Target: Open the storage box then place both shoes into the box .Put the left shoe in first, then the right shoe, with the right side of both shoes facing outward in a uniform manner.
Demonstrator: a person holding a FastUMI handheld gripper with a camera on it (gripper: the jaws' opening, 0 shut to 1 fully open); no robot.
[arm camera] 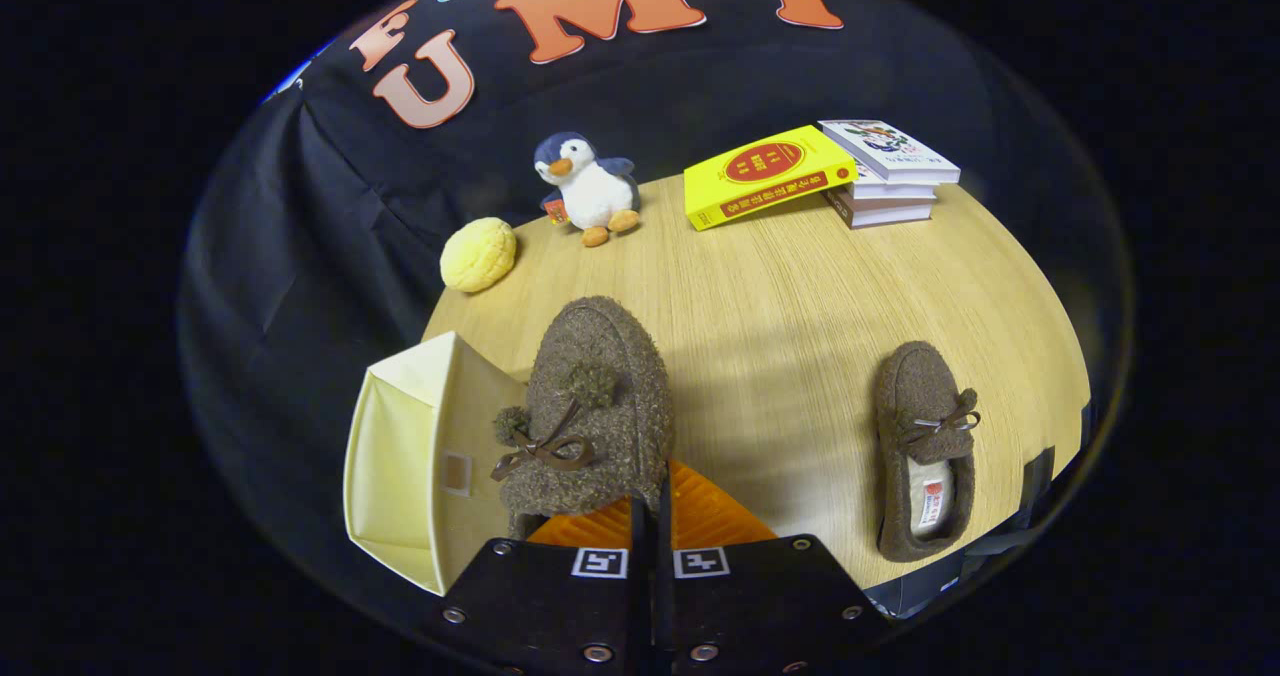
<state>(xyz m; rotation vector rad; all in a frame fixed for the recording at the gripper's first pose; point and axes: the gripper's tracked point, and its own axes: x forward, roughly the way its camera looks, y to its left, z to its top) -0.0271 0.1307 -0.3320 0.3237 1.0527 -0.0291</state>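
Observation:
My gripper (650, 508) is shut on the heel rim of a brown fuzzy shoe (590, 406). The shoe hangs just ahead of the fingers with its toe pointing away, and a bow with two pom-poms shows on top. Its heel opening is hidden behind the fingers. Right beside the shoe on the left stands a cream fabric storage box (400, 456), and the shoe's edge overlaps the box's near wall. The second brown shoe (925, 451) lies flat on the wooden table (780, 296) to the right, toe away, with its lining showing.
At the back of the table are a plush penguin (590, 188), a yellow round bun-shaped toy (478, 254), a yellow book (765, 176) and a stack of books (890, 176). The black booth cloth hangs behind and to the left. The table's edge runs close by on the right.

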